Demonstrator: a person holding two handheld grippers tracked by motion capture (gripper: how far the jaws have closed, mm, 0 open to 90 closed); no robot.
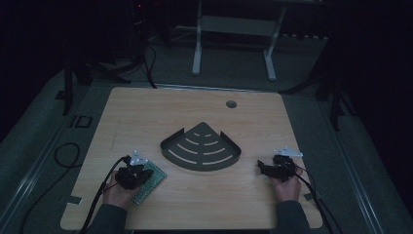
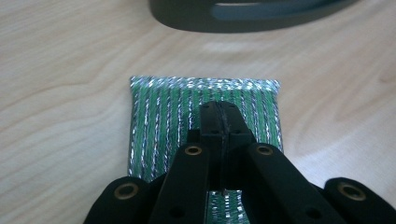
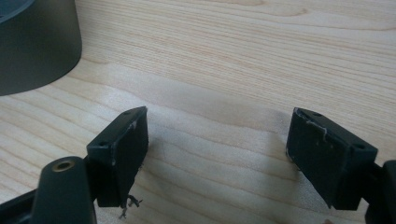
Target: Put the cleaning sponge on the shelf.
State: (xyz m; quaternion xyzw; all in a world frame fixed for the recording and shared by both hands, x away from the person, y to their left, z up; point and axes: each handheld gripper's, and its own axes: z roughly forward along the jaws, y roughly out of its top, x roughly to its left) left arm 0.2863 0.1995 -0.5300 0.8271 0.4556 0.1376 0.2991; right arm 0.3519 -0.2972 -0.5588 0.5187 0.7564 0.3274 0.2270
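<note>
The left tongs [image 1: 141, 171] are hovering over a green scouring pad [image 2: 163, 116] shot through with silver glitter thread, which is lying flat on the pale wooden worktop [image 1: 204, 200] near its front left corner. In the left gripper view the two black jaws are pressing tip to tip, fully closed, with nothing caught between them; the pad is sitting underneath and beyond the tips rather than in the grip. Whether the closed tips are actually touching the pad's surface cannot be told. In the high view the pad [image 1: 152, 181] is peeking out from beneath the left tongs and the person's left hand [image 1: 118, 192], lying at a slant to the worktop's front edge.

A dark grey corner shelf tray [image 1: 200, 148], fan-shaped with curved slots in its floor and a low rim, is resting in the middle of the worktop, near the pad but clearly apart from it. Its curved wall [image 2: 243, 18] is showing at the top of the left gripper view, beyond the far edge of the pad.

The right tongs [image 1: 263, 168] are sitting low over the worktop to the right of the tray, held by the right hand [image 1: 287, 187]. Their jaws are standing wide apart with only bare wood between them, and the tray's wall [image 3: 37, 46] is showing at the upper left of the right gripper view
</note>
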